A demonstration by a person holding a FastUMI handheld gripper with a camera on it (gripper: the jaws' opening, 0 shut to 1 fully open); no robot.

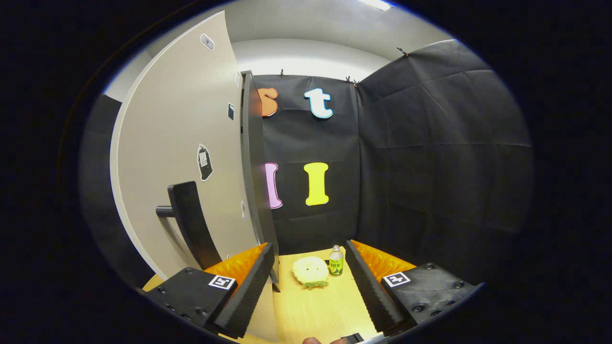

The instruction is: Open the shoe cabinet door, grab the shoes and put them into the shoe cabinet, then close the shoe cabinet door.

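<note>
Two fingers of the gripper (310, 282) stand spread apart with nothing between them but a stretch of pale wooden table (311, 310). Beyond the fingertips, on that table, lie a pale yellow plush slipper (310, 271) with a green underside and, just beside it on its right, a small upright bottle (336, 261) with a green label and a pale cap. On the left rises the shoe cabinet door (181, 157), a tall beige panel swung open so that its dark edge (256, 167) faces the camera; a dark bar handle (191, 224) juts from its face above the left finger, and several small stickers dot the panel. Black cloth (430, 157) hangs as the booth's back and right walls, clipped along the top, with a white wall and a ceiling light (377, 4) above it.
</note>
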